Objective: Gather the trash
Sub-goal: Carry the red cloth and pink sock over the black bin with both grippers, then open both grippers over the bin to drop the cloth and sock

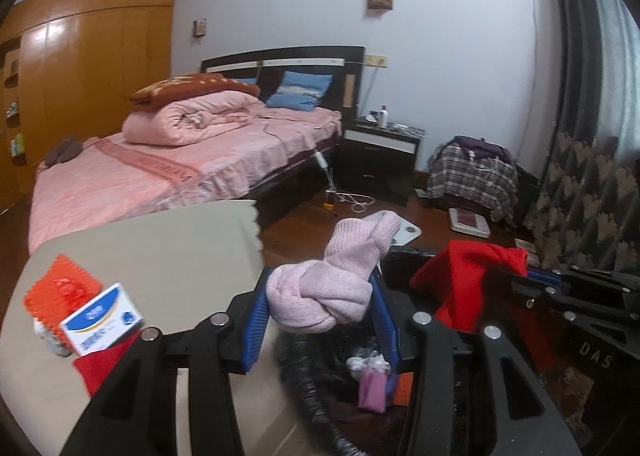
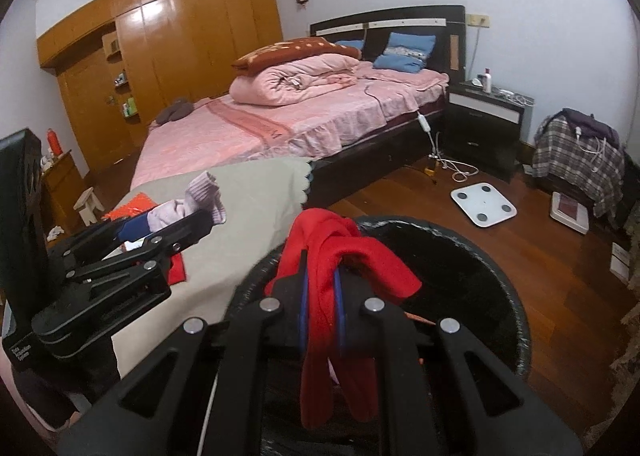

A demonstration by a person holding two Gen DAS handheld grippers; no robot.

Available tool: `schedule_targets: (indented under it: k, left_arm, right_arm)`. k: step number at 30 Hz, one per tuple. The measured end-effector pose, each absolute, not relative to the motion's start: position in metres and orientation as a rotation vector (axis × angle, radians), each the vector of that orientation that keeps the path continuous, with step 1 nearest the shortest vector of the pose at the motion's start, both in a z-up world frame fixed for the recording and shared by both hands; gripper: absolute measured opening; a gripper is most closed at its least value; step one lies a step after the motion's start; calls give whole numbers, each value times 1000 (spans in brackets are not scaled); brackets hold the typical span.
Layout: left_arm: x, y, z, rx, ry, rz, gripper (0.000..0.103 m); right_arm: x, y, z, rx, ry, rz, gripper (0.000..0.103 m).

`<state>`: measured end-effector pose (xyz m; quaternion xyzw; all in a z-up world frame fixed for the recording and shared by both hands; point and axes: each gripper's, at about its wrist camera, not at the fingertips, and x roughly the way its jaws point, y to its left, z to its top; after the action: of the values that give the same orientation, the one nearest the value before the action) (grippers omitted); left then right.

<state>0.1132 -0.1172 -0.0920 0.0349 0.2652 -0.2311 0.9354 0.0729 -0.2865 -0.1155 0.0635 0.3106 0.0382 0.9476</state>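
Bedroom, wood floor; a desk (image 1: 160, 252) under a beige cloth at near left, a black-lined bin (image 2: 500, 256) beside it.

Left tool (image 1: 320, 320): blue pads clamped on a knotted pink sock (image 1: 332, 288), held above the near rim of the bin, between desk edge and bin.

Right tool (image 2: 320, 320): jaws together on a red cloth (image 2: 340, 256), which drapes over them and hangs above the bin mouth.

Bin contents, as seen from the left wrist: white crumpled wrapping, a pink packet (image 1: 372, 384), a scrap of orange; the rest is dark and unclear.

Desk: orange textured pad (image 1: 60, 288), a blue-and-white box (image 1: 100, 316), another red cloth piece at the near edge.

Step in hand, as judged: carrying both items to the bin. The next move calls for centring each over the opening, then spreading the jaws so the fabric drops clear without snagging.

Beyond: white scale (image 2: 484, 202) on the floor, pink bed (image 2: 280, 124), nightstand, orange wardrobe.
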Motion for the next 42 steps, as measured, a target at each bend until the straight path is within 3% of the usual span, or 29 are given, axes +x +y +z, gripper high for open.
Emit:
schedule_targets:
  k: [14, 16, 20, 22, 23, 24, 28, 42]
  left_arm:
    - [120, -163, -102, 85, 555, -571, 49]
    - [122, -164, -102, 78, 561, -593, 54]
    - [121, -160, -101, 66, 552, -602, 67]
    - [121, -157, -101, 64, 550, -593, 67]
    - [123, -154, -99, 61, 550, -586, 68]
    - [123, -151, -98, 57, 547, -575, 68]
    - [121, -132, -92, 56, 518, -515, 81]
    - [105, -10, -97, 54, 512, -247, 87]
  right_arm:
    - [67, -324, -130, 155, 651, 5, 13]
    - [68, -327, -133, 159, 663, -2, 20]
    - [68, -331, -140, 151, 688, -19, 48]
    - [65, -330, -143, 145, 693, -25, 49]
    - [64, -330, -143, 146, 694, -28, 55]
    - [62, -329, -143, 146, 690, -39, 68]
    - [56, -324, -138, 144, 657, -64, 91]
    - [91, -247, -126, 140, 626, 80, 96]
